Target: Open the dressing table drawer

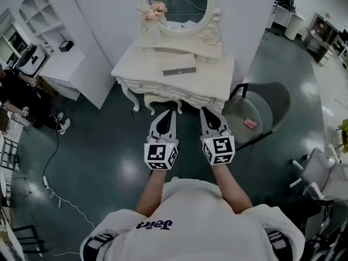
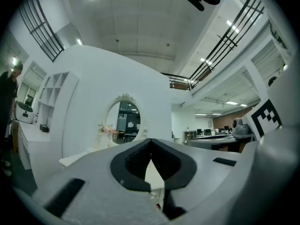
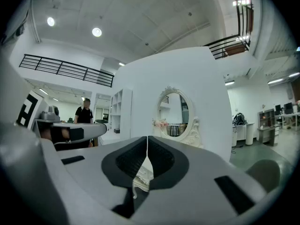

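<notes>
A cream dressing table (image 1: 212,72) with an oval mirror (image 1: 175,4) stands against the white wall ahead of me. Its drawers (image 1: 187,91) along the front are closed. My left gripper (image 1: 168,113) and right gripper (image 1: 206,112) are held side by side, level, just short of the table's front, touching nothing. Both are shut with nothing between the jaws. In the left gripper view the left gripper (image 2: 151,141) points at the mirror (image 2: 123,121). In the right gripper view the right gripper (image 3: 147,138) has the mirror (image 3: 176,118) a little to its right.
A grey chair (image 1: 266,110) with a small pink thing (image 1: 250,123) on its seat stands right of the table. A flat grey item (image 1: 179,67) and flowers (image 1: 155,10) are on the tabletop. White shelving (image 1: 57,58), a person (image 1: 19,97) and a floor cable (image 1: 54,162) are at the left.
</notes>
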The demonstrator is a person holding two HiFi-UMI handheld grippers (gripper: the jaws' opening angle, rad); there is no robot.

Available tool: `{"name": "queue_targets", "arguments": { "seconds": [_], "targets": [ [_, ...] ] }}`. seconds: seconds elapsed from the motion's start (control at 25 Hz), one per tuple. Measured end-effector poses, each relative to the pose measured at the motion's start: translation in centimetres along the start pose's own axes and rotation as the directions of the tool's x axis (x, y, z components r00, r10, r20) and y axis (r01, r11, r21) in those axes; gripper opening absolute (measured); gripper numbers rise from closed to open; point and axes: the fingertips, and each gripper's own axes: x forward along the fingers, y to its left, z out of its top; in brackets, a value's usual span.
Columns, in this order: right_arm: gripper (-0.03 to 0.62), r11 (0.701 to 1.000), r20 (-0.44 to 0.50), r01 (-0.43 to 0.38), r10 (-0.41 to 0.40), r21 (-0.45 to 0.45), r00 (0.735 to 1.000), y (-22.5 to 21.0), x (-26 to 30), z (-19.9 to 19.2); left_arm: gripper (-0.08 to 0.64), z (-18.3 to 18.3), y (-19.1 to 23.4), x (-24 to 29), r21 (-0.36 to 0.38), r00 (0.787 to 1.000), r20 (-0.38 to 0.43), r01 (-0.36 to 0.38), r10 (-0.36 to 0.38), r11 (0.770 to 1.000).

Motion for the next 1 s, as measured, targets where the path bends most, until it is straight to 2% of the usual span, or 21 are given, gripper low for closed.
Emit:
{"name": "queue_targets", "arguments": {
  "seconds": [0.24,0.44,0.76,1.0],
  "targets": [
    [0.017,0.999,-0.049,-0.008,0.01,0.052,0.999,-2.0,-1.8,-2.2,0.015,-1.7,-2.5,-0.7,0.015,0.999,-0.007,-0.035,0.035,0.999],
    [0.018,0.992,-0.085,-0.035,0.045,0.121,0.995,-2.3,-2.4,-4.6,0.015,-4.3,-2.9,-1.3,0.012,0.994,-0.08,-0.072,0.073,0.997],
    [0.018,0.988,-0.101,-0.071,0.086,0.139,0.991,-1.9,0.3,-5.9,0.015,-5.7,-1.8,0.7,-0.017,0.992,-0.111,-0.062,0.06,0.998],
    [0.018,0.987,-0.123,-0.068,0.086,0.146,0.989,-2.9,3.9,-6.8,0.015,-6.8,0.0,4.4,-0.031,0.992,-0.123,-0.042,0.038,0.999]
  ]
}}
